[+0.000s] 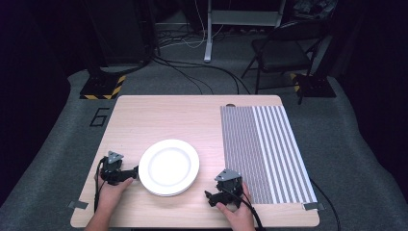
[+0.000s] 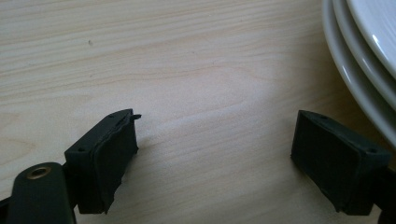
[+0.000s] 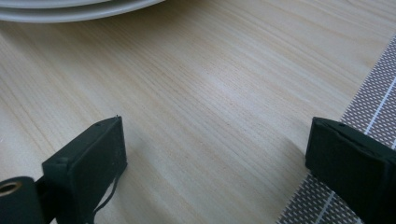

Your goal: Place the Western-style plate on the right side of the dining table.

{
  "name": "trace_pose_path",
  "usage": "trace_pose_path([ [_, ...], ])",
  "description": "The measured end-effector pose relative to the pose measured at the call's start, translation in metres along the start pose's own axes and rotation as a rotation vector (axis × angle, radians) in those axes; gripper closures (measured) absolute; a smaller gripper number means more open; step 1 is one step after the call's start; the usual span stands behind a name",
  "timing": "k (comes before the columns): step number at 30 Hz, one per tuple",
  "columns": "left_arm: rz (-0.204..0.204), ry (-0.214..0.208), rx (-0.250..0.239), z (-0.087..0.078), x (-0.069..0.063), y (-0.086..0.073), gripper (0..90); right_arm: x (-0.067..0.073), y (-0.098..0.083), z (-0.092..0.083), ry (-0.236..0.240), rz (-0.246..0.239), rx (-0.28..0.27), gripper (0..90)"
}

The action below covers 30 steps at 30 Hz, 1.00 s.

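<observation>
Wood bench (image 1: 159, 115) w/ striped mat (image 1: 262, 149) on its right half. Stack of white plates (image 1: 169, 167) near front, left of centre. Left tongs (image 1: 130, 174) just beside stack's left rim, jaws apart, empty. Right tongs (image 1: 210, 197) btwn plates and mat, jaws apart, empty.

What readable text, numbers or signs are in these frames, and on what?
"6": dark numeral on the grey floor left of the table, in the high view.
Yellow-black hazard stripes, no text, on the stand base beyond it.
Nothing printed on the plates or striped mat.
</observation>
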State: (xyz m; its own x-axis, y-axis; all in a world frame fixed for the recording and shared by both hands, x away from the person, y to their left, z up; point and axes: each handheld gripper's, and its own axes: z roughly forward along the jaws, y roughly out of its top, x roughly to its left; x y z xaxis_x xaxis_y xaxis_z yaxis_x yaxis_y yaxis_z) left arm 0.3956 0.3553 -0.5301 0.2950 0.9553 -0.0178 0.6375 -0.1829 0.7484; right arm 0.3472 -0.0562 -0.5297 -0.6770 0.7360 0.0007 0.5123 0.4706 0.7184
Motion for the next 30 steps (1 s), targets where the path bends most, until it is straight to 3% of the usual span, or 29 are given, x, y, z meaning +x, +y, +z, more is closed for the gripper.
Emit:
trace_pose_path([
  [13,-0.017,0.025,0.000,0.0027,-0.0010,0.0022,14.3,0.0006,0.0008,0.0013,0.005,0.003,0.001,2.2],
  [14,-0.029,0.032,-0.002,0.0033,-0.0013,0.0025,14.3,-0.0005,0.0013,0.0019,0.006,-0.011,0.004,1.5],
  [15,-0.032,0.036,0.001,0.0035,-0.0010,0.0031,14.3,0.0012,0.0019,0.0026,-0.001,0.006,0.006,1.1],
  [19,-0.048,0.049,-0.005,0.0046,-0.0014,0.0035,14.5,0.0015,0.0020,0.0024,-0.004,0.003,0.012,1.1],
  [30,-0.048,0.053,0.000,0.0044,-0.0012,0.0041,15.0,0.0009,0.0019,0.0026,0.006,0.009,0.007,1.3],
])
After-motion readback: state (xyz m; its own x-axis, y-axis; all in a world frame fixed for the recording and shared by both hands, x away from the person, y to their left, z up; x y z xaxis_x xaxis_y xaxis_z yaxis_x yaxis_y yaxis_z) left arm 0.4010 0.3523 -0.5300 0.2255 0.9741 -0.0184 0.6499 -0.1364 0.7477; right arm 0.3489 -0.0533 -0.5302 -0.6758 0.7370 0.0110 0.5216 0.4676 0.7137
